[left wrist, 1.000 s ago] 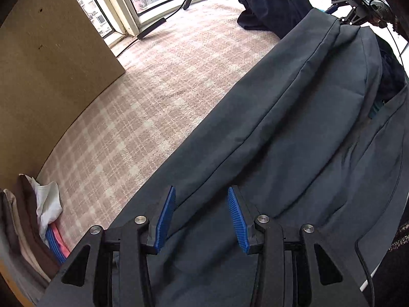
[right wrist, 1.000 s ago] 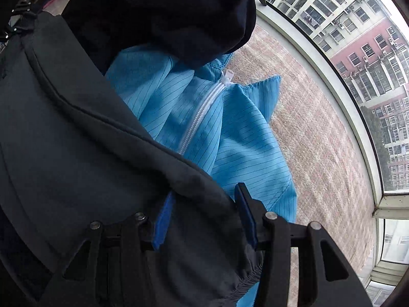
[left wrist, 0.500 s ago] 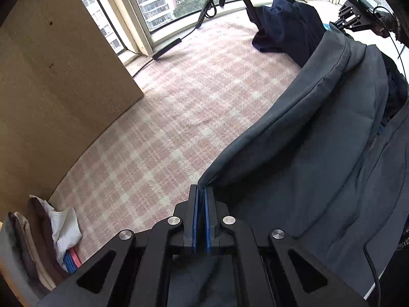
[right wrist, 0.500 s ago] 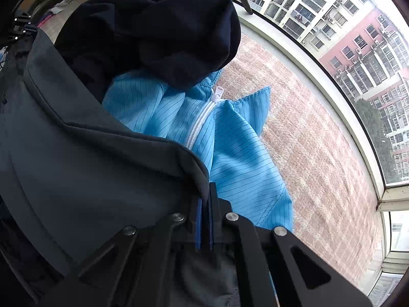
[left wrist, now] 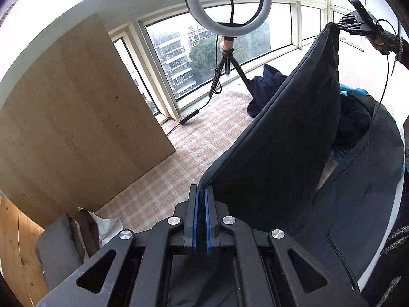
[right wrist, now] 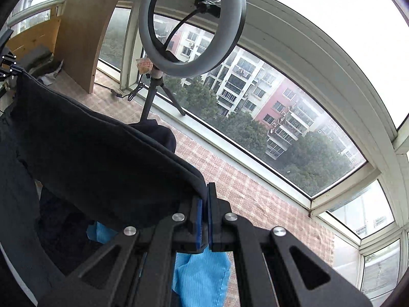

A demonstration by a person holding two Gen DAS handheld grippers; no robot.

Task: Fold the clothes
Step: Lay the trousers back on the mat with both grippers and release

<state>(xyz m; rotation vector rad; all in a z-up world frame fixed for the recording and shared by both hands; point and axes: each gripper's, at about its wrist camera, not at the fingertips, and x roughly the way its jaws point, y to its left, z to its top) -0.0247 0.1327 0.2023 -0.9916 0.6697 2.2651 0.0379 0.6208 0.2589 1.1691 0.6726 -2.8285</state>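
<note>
Fabric hangs stretched between my two grippers: the dark grey garment [left wrist: 288, 138] is lifted off the plaid-covered surface [left wrist: 158, 186] with one long seamed edge held up in the air. My left gripper [left wrist: 201, 217] is clenched on one end of that edge, its blue pads pressed flat together with cloth pinched between them. My right gripper [right wrist: 205, 217] is likewise clamped tight on the other end; in the left wrist view I see it up at about 1 o'clock, gripping the far corner.

From the raised edge the garment sags in a broad sheet, and its lower part trails down toward 4 o'clock, over other clothing. Beneath it sit a blue zippered garment [right wrist: 202, 278] and a navy heap [left wrist: 265, 87] toward 12 o'clock, near the ring light [left wrist: 228, 5] on its tripod. At 8 o'clock in the left view, a small stack of folded clothes [left wrist: 76, 235] stands beside the wooden board [left wrist: 76, 117].

My judgement: this grey piece is mid-handling, lifted and spread but showing no finished fold, and whether it is being laid out or carried over into a fold I cannot tell. The blue and navy items look loose and unfolded, so work remains, while the stack suggests some pieces are already done.
</note>
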